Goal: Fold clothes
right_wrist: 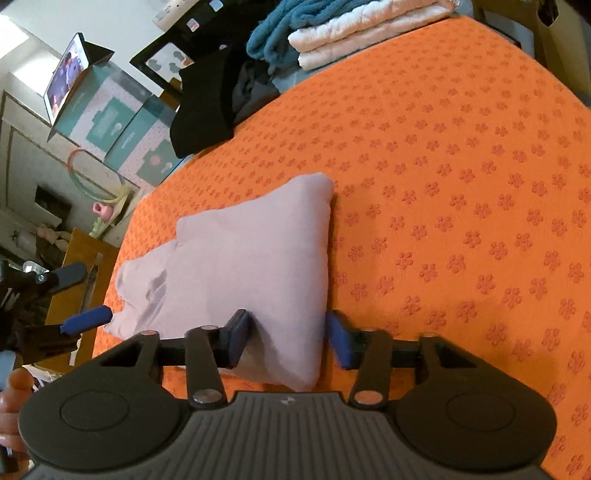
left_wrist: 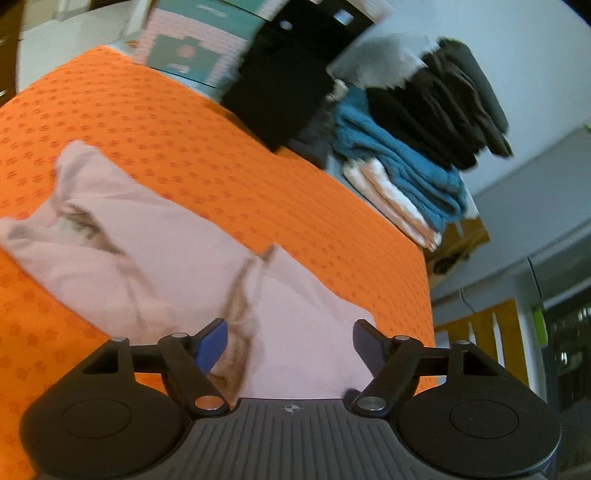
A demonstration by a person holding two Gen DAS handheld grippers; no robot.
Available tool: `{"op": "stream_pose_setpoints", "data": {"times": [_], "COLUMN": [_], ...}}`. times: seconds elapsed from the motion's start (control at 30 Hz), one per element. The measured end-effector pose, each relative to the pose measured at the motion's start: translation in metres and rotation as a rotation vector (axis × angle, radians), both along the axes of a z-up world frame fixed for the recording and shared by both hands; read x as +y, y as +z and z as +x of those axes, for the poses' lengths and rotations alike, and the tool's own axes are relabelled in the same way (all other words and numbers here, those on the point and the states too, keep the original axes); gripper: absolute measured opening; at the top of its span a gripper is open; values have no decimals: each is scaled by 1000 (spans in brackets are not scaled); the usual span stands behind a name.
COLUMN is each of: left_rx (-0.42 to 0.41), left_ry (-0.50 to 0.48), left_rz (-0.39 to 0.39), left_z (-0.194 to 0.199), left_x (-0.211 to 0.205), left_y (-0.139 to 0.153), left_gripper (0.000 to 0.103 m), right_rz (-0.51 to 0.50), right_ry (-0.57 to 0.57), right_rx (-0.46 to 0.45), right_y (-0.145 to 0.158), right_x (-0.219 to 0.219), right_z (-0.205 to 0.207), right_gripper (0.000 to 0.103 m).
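One orange mat with embossed flower print (right_wrist: 461, 177) covers counter. At far edge, left to right in right wrist view: teal-and-pink cardboard boxes (right_wrist: 122, 125), black cloth (right_wrist: 201, 110), stack of folded teal, white and pale garments (right_wrist: 332, 33). Pale pink soft garment (right_wrist: 255, 258), partly folded, lies on mat, wrinkled in left wrist view (left_wrist: 155, 251). Left claw (left_wrist: 290, 345) released, blue pads apart, garment edge between, not pinched. Right claw (right_wrist: 290, 341) spread, pads flanking garment's near corner; grasp unclear.

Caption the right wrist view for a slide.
Open right gripper straddles the near corner of a folded pink garment on the orange patterned cloth.
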State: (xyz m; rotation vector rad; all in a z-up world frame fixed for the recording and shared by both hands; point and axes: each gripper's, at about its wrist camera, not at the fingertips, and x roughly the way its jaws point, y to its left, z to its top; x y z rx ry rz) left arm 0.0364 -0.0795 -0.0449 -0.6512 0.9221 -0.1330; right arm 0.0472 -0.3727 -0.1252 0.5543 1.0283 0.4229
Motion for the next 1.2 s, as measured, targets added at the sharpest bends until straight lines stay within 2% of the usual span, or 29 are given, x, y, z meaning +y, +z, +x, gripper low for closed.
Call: {"op": "stream_pose_setpoints", "data": {"times": [0.07,0.1,0.3,0.5,0.73,0.8,0.9,0.93,0.97,1.03,1.2], "left_rx": [6,10,74,148,237,255,265,265,257,229,178], "left_ry": [-45,-70,-190,-275,-328,-342,-368,-368,-361,-343,-340], "left_rz": [24,40,103,173,261,307,386,412,427,423,394], "left_z": [7,12,43,77,96,98,98,98,97,91,78], "left_x": [-15,-23,-66,-94,-114,-117,-122,-122,-119,-110,-82], "left_y": [5,8,17,24,19,18,18,18,18,23,43], "left_gripper": [84,85,87,88,87,85,72,54,44,34,33], "right_rz": [-28,-44,-157,-241,-261,-254,-247,-247,-246,-238,-107], "right_ry": [-3,-1,61,130,187,193,205,207,208,210,195], "right_rx": [-31,-52,-208,-319,-404,-420,-445,-452,-458,-469,-502], "right_y": [10,17,59,86,98,100,103,104,105,106,119], "right_x": [5,8,35,54,68,70,74,76,77,79,69], "right_z": [-4,-6,-16,-27,-33,-34,-35,-35,-36,-38,-51], "right_gripper": [23,22,19,19,19,19,20,20,20,21,27]}}
